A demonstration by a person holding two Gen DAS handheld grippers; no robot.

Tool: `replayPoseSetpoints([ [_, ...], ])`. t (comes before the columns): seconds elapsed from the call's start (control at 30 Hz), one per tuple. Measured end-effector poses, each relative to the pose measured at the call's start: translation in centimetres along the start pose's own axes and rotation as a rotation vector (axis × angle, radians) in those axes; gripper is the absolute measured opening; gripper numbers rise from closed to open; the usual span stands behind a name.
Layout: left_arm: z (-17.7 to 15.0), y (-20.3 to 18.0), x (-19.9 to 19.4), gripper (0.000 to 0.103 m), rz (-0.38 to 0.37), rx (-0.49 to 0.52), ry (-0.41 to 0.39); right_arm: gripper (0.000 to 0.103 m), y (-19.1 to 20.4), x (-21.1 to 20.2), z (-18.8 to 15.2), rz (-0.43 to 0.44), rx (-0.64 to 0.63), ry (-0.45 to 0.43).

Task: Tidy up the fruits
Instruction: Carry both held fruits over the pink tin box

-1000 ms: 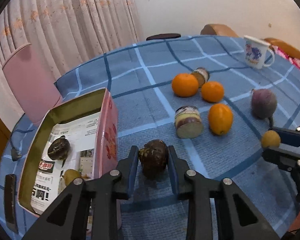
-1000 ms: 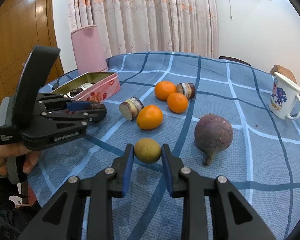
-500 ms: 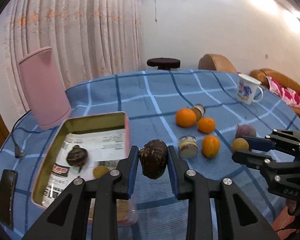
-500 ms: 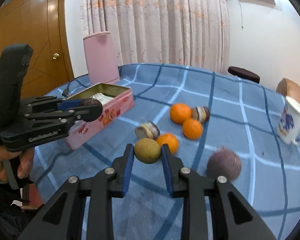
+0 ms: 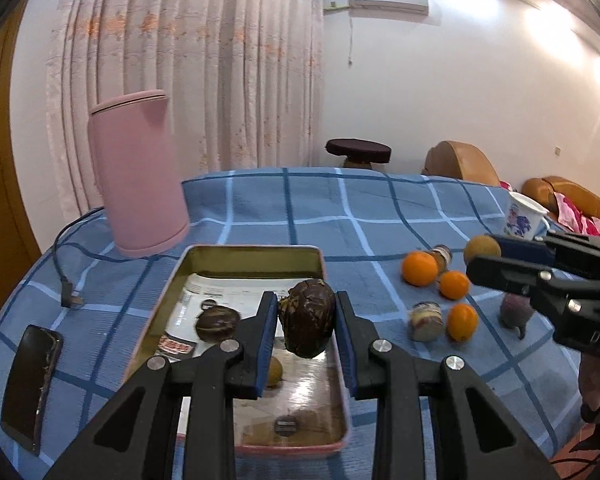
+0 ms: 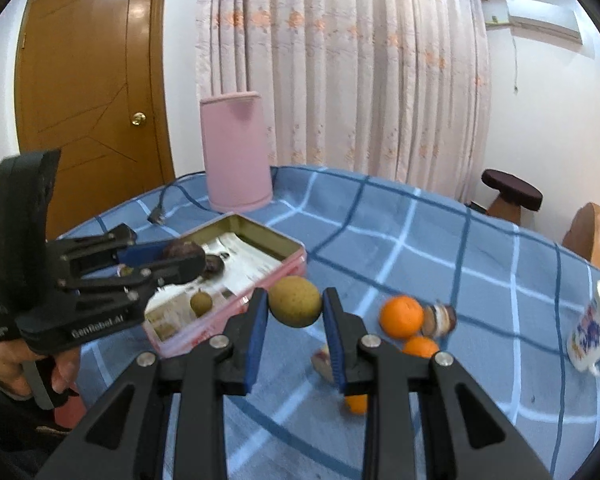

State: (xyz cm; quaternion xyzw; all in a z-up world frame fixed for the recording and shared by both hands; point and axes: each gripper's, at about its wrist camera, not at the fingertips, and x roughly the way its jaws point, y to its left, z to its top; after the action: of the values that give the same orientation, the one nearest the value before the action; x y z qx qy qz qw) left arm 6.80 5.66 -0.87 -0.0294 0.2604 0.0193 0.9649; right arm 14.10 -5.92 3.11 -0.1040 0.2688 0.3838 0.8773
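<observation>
two fruits carried to the tin
my left hand-held gripper clasps a dark fruit above it; my right hand-held gripper clasps a green fruit.

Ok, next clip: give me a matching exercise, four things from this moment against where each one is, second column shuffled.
Things:
1. dark brown fruit
2. yellow-green fruit
3. white mug
4. black phone

Places:
A. on the tablecloth left of the tin
B. between the left gripper pads
C. on the table's far right side
D. between the right gripper pads

Pairs: 1-B, 2-D, 3-C, 4-A
</observation>
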Motion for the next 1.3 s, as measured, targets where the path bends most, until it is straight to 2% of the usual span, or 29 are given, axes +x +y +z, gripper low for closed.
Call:
replayPoseSetpoints([
  [0.3,0.2,2.9,0.1,0.03,0.046,-0.036,-0.006,0.031,1.4,2.8,2.5,0.04,0.003,-0.023],
  [0.53,-0.1,5.2,0.6,0.03,0.086,-0.065,0.014,0.031,2.9,5.8,3.3,0.057,-0.005,-0.007],
  [0.97,-1.1,6.9,1.6,0.03,0.117,-0.088,0.05,0.031,5.0,10.7,2.4,0.08,-0.022,0.073],
  [1.3,-1.3,7.0,2.0,0.03,0.12,-0.089,0.073,0.031,5.7,12.3,1.7,0.087,-0.032,0.121],
])
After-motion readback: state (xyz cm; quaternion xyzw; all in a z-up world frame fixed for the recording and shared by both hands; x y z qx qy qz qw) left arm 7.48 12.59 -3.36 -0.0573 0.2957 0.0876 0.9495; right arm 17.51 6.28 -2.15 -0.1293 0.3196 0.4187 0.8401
